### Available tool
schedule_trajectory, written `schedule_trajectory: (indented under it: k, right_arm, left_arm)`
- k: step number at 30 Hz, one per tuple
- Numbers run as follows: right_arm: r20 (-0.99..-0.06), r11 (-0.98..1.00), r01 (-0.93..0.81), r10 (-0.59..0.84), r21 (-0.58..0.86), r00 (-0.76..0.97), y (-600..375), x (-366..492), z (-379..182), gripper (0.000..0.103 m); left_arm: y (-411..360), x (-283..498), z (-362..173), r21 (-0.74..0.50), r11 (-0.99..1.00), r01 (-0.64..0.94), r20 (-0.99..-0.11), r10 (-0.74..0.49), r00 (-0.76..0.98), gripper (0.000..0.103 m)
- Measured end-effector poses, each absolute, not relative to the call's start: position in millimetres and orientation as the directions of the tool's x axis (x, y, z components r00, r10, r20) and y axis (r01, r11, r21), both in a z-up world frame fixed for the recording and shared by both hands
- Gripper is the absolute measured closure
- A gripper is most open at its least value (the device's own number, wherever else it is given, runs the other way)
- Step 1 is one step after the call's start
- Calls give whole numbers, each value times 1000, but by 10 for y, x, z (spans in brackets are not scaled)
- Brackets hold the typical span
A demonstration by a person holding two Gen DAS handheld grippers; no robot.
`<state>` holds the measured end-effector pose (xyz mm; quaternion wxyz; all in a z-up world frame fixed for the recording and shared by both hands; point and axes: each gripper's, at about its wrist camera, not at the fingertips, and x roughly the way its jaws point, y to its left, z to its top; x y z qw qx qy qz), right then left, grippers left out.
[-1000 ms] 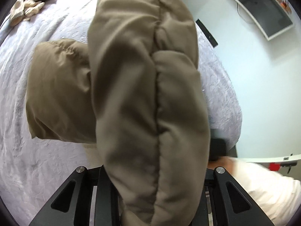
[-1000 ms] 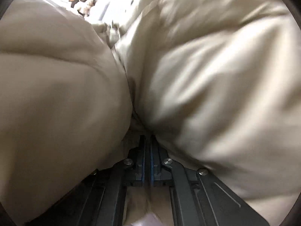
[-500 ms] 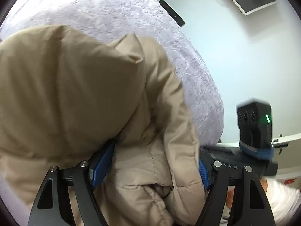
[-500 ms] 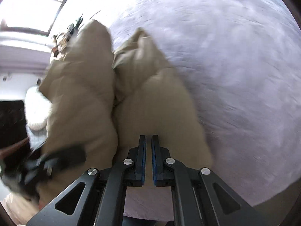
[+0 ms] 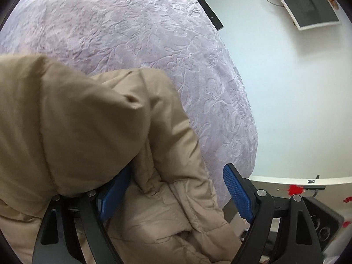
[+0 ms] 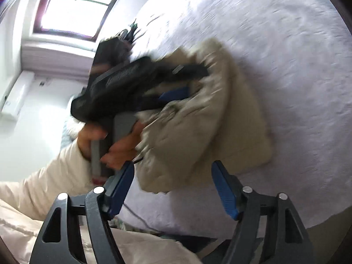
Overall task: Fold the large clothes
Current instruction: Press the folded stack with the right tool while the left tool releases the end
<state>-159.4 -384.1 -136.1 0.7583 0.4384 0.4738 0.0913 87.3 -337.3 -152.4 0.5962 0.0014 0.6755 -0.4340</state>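
A tan puffer jacket (image 5: 77,136) lies folded on the lavender bedspread (image 5: 154,39). My left gripper (image 5: 173,187) is open, its blue pads (image 5: 236,191) spread wide, with jacket fabric lying between and over the left finger. In the right wrist view the jacket (image 6: 209,121) sits bundled on the bed (image 6: 286,44), and the left gripper (image 6: 140,83) rests against its top, blurred. My right gripper (image 6: 172,180) is open and empty, pulled back just off the jacket's near edge.
The bed's edge curves off to the right, with a white wall (image 5: 286,88) and a mounted screen (image 5: 308,2) beyond. A window (image 6: 72,2) and an air conditioner (image 6: 15,94) show left. The person's white sleeve (image 6: 44,176) is near.
Both grippers have let go of the jacket: the right one opened and drew back from it, the left one opened wider. The jacket now rests on the bed.
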Motion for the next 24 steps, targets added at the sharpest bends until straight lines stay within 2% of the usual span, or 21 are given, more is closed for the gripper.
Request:
schedule_trajectory:
  k: [1, 2, 3, 4, 8, 10, 14, 19, 24]
  right_arm:
    - [-652, 605, 292, 543, 741, 530, -3765, -1514, -1401, 28]
    - [-689, 624, 329, 511, 709, 515, -3712, -1428, -1446, 33]
    - [-734, 649, 375, 460, 662, 499, -3688, -1377, -1503, 72]
    - [-759, 655, 409, 429, 635, 490, -3726, -1428, -1533, 87]
    - [-816, 622, 537, 349, 570, 461, -3918, -1508, -1779, 88]
    - [-836, 620, 566, 335, 543, 434, -3963, -1630, -1890, 88]
    - [-841, 576, 613, 362, 540, 402, -4051, -1779, -2172, 88]
    - [-856, 596, 615, 347, 517, 383, -4088, -1829, -2267, 88]
    - [-865, 597, 626, 332, 501, 375, -4182, -1792, -2347, 88]
  left_arm:
    - [-3400, 854, -1412, -573, 617, 539, -812, -515, -273, 17]
    - [-3445, 906, -1290, -559, 607, 565, -817, -521, -248, 17]
    - [-3397, 881, -1138, -533, 592, 605, -822, -531, -205, 18]
    - [-3348, 868, -1015, -498, 586, 639, -829, -538, -154, 18]
    - [-3017, 949, -612, -340, 634, 694, -848, -526, 65, 17]
    - [-2855, 1090, -657, -246, 702, 669, -877, -455, 154, 17]
    - [-2843, 1288, -1003, -200, 760, 619, -909, -379, 172, 17]
    - [-3467, 1221, -1492, -127, 741, 660, -938, -306, 164, 17]
    - [-3831, 1315, -1764, -114, 752, 649, -953, -268, 143, 17]
